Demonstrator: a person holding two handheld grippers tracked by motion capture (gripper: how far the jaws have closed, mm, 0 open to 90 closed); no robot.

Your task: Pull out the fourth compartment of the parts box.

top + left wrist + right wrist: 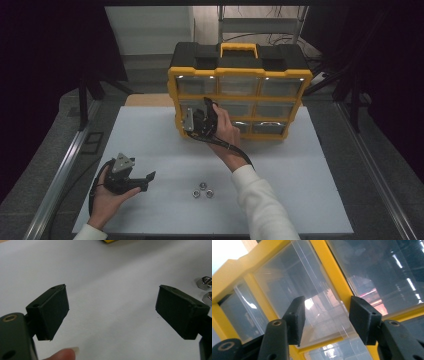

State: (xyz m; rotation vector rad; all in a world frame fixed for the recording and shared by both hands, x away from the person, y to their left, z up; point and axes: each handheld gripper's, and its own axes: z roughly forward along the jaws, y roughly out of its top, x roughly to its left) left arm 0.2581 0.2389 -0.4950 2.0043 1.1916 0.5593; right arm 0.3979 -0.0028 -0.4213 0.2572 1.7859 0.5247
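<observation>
**Drawer at the organizer's left column**

The clear plastic drawer (312,302) sits in the middle row of the yellow-and-black organizer (239,90), which stands upright at the far side of the white desk (300,200). Its transparent front protrudes slightly, tilted.

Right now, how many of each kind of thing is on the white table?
Metal nuts: 3
Yellow and black drawer organizer: 1
Hand-held grippers: 2, the left gripper and the right gripper
Total: 6
</observation>
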